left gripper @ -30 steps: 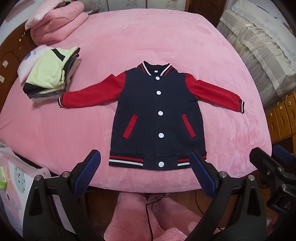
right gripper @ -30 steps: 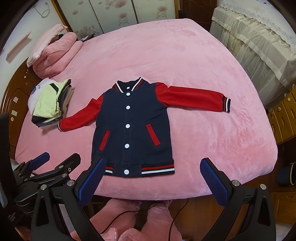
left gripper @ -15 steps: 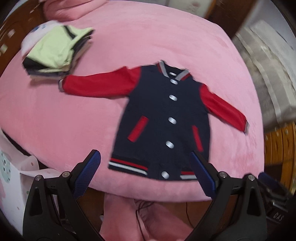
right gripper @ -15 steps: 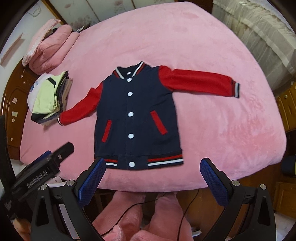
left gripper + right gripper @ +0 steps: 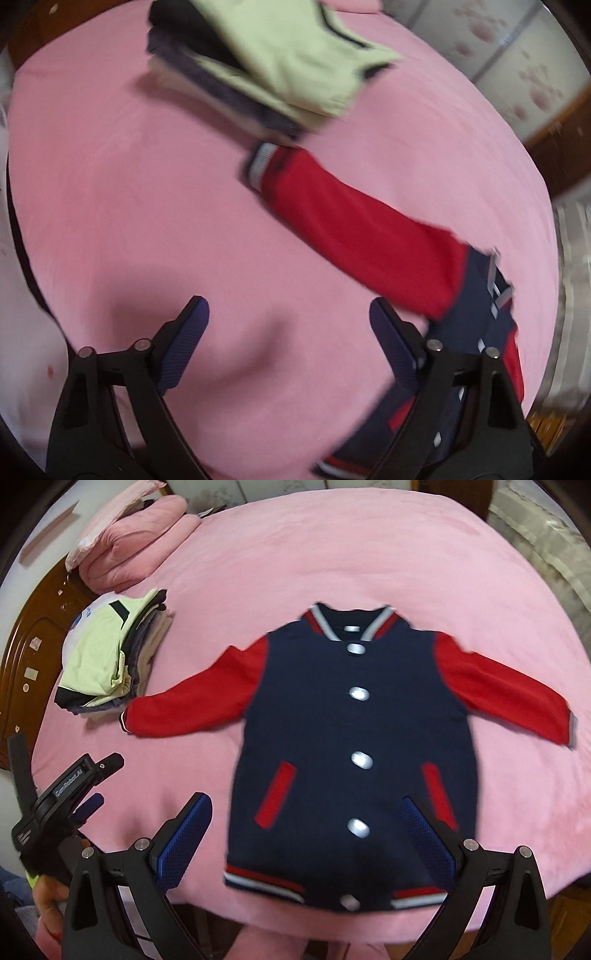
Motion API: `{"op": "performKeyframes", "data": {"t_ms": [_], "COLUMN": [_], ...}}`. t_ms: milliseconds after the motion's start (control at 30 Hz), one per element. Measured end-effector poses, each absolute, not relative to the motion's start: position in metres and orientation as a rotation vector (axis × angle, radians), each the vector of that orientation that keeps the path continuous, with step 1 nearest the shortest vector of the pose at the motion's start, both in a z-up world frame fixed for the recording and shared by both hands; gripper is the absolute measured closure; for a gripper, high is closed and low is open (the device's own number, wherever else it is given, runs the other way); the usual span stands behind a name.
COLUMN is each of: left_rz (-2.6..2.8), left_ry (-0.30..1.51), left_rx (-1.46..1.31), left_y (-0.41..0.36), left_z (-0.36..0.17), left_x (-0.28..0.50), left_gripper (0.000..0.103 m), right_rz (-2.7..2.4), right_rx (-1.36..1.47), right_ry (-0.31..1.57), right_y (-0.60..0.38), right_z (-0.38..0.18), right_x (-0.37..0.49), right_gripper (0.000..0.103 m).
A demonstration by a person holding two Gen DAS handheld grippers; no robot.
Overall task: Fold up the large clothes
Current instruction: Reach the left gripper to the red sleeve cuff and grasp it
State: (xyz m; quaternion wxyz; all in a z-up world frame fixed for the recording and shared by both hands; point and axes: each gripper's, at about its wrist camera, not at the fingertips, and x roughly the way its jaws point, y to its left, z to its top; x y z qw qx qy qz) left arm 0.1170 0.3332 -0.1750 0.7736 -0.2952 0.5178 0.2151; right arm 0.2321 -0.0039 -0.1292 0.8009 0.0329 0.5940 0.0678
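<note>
We see each gripper (image 5: 306, 834) built of black frames with silver screw heads and ribbed blue pads (image 5: 184, 838). At eight o'clock the left gripper (image 5: 66, 794) bears white lettering, too blurred to read, perhaps a brand name.

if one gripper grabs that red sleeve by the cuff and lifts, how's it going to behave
Probably floppy: the red sleeve lies limp and flat on the pink bedspread, so it should drape and bend wherever lifted. Likely light, but it may tug the navy jacket body along, since they're joined.

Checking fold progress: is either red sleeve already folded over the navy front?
No: both red sleeves lie spread outward on the bedspread.
</note>
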Motion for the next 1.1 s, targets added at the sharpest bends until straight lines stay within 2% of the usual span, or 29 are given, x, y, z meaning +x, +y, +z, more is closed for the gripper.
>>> {"op": "performKeyframes", "data": {"t_ms": [200, 400, 667, 733, 833, 1000, 1100], "left_rz": [0.463, 0.366, 0.252, 0.238, 0.217, 0.199, 0.194], "left_ry": [1.186, 1.192, 1.194, 1.199, 1.199, 1.183, 1.176], "left_rx": [-0.675, -0.654, -0.520, -0.509, -0.478, -0.454, -0.400], "left_y": [0.400, 0.428, 0.421, 0.418, 0.409, 0.400, 0.388], "left_z": [-0.224, -0.253, -0.271, -0.275, -0.279, -0.282, -0.282], "left_x": [0.150, 0.187, 0.225, 0.231, 0.242, 0.246, 0.246], "left_gripper": [0.035, 0.038, 0.040, 0.053, 0.063, 0.078, 0.082], "right_rz": [0.144, 0.107, 0.090, 0.083, 0.075, 0.063, 0.060], "right_rx": [0.057, -0.019, -0.034, -0.045, -0.056, -0.045, -0.024], "right_ry": [1.280, 1.337, 1.377, 1.380, 1.384, 1.397, 1.410], "right_y": [0.058, 0.104, 0.126, 0.130, 0.131, 0.134, 0.124], "right_z": [-0.168, -0.206, -0.232, -0.236, -0.240, -0.247, -0.249], "right_x": [0.275, 0.308, 0.329, 0.332, 0.335, 0.339, 0.334], "right_gripper": [0.000, 0.000, 0.000, 0.000, 0.000, 0.000, 0.000]}}
